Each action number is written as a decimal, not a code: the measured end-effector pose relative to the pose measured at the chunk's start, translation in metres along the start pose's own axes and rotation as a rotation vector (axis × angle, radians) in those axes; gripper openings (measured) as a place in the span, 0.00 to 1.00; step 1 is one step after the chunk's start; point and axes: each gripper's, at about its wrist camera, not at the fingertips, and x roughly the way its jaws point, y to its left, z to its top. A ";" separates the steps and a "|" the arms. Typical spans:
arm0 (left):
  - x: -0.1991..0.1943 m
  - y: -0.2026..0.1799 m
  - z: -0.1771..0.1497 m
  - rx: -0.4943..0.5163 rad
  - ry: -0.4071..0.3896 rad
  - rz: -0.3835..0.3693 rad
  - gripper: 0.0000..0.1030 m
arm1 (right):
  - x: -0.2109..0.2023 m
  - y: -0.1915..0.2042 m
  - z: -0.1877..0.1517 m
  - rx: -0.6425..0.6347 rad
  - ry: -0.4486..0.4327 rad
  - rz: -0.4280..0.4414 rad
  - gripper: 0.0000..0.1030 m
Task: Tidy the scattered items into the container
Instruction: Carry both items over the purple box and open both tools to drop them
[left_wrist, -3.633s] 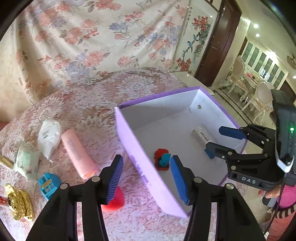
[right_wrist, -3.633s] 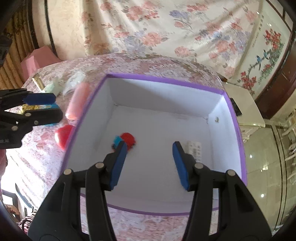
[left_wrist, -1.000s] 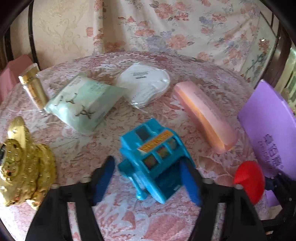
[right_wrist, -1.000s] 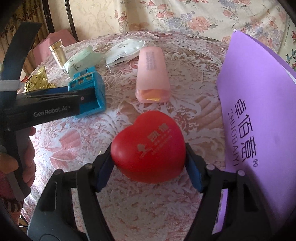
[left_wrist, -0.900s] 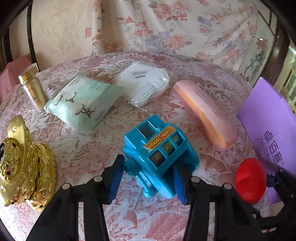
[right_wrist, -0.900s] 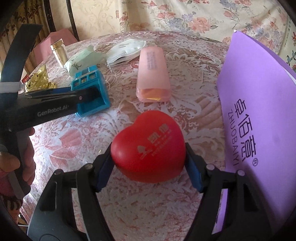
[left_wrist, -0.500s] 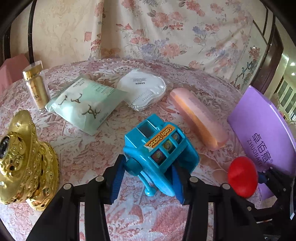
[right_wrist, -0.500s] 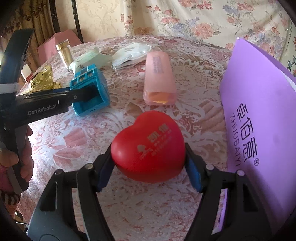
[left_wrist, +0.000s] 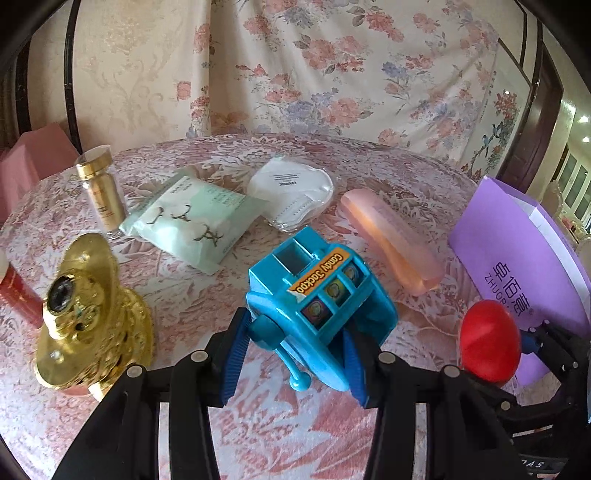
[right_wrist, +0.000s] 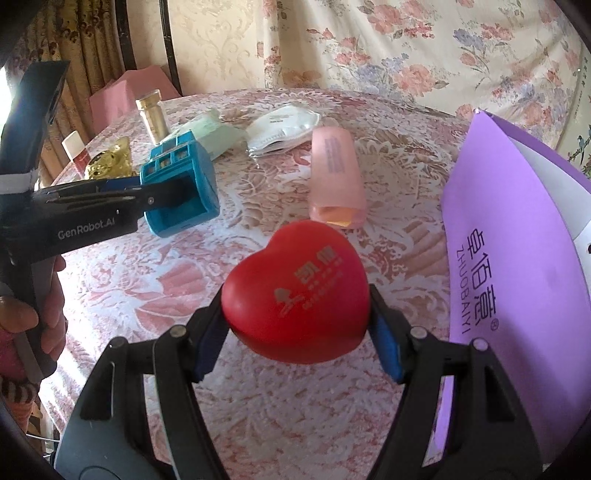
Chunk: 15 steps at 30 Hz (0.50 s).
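My left gripper (left_wrist: 295, 363) is shut on a blue toy slot machine (left_wrist: 321, 299) and holds it above the pink lace tablecloth; it also shows in the right wrist view (right_wrist: 181, 190). My right gripper (right_wrist: 299, 332) is shut on a red foam heart (right_wrist: 299, 293), lifted off the table; the heart also shows in the left wrist view (left_wrist: 489, 341). The purple box (right_wrist: 517, 280) stands at the right, its outer wall facing me; it also shows in the left wrist view (left_wrist: 517, 258).
On the table lie a pink case (left_wrist: 391, 236), a white mask packet (left_wrist: 291, 190), a mint green packet (left_wrist: 192, 223), a gold-capped bottle (left_wrist: 101, 192), a gold ornament (left_wrist: 88, 325) and a red bottle (left_wrist: 16, 291). Floral cloth hangs behind.
Both grippers have closed on their items and lifted them off the table: the left on the blue toy, the right on the red heart. The purple box's top edge has come into view.
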 end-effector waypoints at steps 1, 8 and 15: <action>-0.003 0.001 -0.001 0.001 -0.001 0.005 0.46 | -0.003 0.001 0.000 -0.002 -0.004 0.002 0.69; -0.034 -0.004 -0.003 0.033 -0.028 0.046 0.46 | -0.036 0.006 0.003 -0.018 -0.061 0.014 0.69; -0.076 -0.039 0.011 0.081 -0.106 0.030 0.46 | -0.085 -0.002 0.008 -0.034 -0.148 0.008 0.69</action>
